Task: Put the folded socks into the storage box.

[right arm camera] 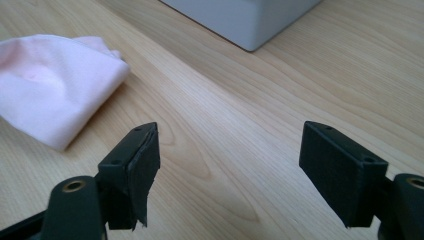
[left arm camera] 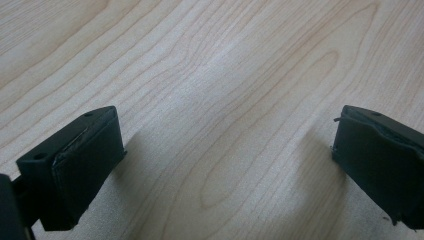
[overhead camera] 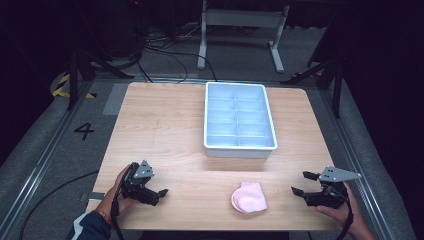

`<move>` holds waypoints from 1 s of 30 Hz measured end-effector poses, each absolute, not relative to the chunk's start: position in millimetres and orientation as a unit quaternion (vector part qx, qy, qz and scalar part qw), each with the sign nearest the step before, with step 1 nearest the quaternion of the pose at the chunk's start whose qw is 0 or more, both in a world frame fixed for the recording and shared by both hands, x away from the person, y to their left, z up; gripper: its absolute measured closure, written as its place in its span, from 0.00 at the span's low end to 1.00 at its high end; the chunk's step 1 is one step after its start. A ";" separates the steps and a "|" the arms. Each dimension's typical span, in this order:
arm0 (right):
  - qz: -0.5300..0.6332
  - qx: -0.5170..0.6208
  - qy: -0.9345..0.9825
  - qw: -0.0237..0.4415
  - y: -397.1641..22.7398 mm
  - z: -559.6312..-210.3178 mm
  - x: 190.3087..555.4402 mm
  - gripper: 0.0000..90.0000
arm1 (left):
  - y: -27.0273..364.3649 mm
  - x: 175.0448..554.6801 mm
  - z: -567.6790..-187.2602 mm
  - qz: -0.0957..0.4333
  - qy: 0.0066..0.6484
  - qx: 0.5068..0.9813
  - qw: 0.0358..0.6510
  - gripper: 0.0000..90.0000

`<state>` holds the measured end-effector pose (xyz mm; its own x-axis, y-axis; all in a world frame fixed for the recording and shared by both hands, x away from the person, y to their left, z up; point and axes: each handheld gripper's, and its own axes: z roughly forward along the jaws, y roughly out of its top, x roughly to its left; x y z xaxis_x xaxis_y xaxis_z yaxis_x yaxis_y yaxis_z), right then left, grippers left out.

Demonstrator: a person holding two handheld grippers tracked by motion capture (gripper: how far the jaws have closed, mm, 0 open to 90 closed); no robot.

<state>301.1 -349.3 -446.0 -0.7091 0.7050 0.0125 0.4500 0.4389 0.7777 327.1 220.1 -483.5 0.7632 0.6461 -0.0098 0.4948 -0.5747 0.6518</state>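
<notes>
Both tools, my left tool [overhead camera: 159, 193] and right tool [overhead camera: 300, 183], stand released, holding nothing. Between them, on the counter [overhead camera: 165, 130] just before the white tray [overhead camera: 240, 148], lies the folded pink cloth [overhead camera: 248, 198], ungrasped; picking it up remains, I judge.

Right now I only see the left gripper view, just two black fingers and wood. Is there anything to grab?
Observer: Yes, a folded pink cloth lies on the table, between both grippers.
Operator: Is there a box for it?
Observer: A white tray with dividers sits farther back, its compartments looking empty.
Operator: Which gripper is closer to the cloth?
Observer: The right gripper looks somewhat closer; its fingers are wide apart and hold nothing.
</notes>
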 end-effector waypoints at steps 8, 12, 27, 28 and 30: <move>0.407 0.312 0.847 0.143 -319.0 -436.2 304.7 0.28 | 220.1 327.1 -483.5 0.115 0.324 0.880 0.328 0.00; 0.407 0.295 0.855 0.128 -301.7 -436.1 306.5 0.28 | 220.1 327.2 -483.5 0.115 0.324 0.880 0.328 0.00; 0.391 0.257 0.880 0.090 -256.3 -449.5 310.3 0.28 | 220.1 327.2 -483.5 0.115 0.324 0.880 0.328 0.00; 0.391 0.257 0.880 0.090 -256.3 -449.5 310.3 0.28 | 220.1 327.2 -483.5 0.115 0.324 0.880 0.328 0.00; 0.388 0.253 0.882 0.083 -249.9 -452.0 311.1 0.28 | 220.1 327.2 -483.5 0.115 0.324 0.880 0.328 0.00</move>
<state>311.1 -249.9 -452.0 -0.8584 0.5107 0.0488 0.3813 0.5714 0.7267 327.2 220.1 -483.5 0.7635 0.6457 -0.0095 0.4944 -0.5750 0.6518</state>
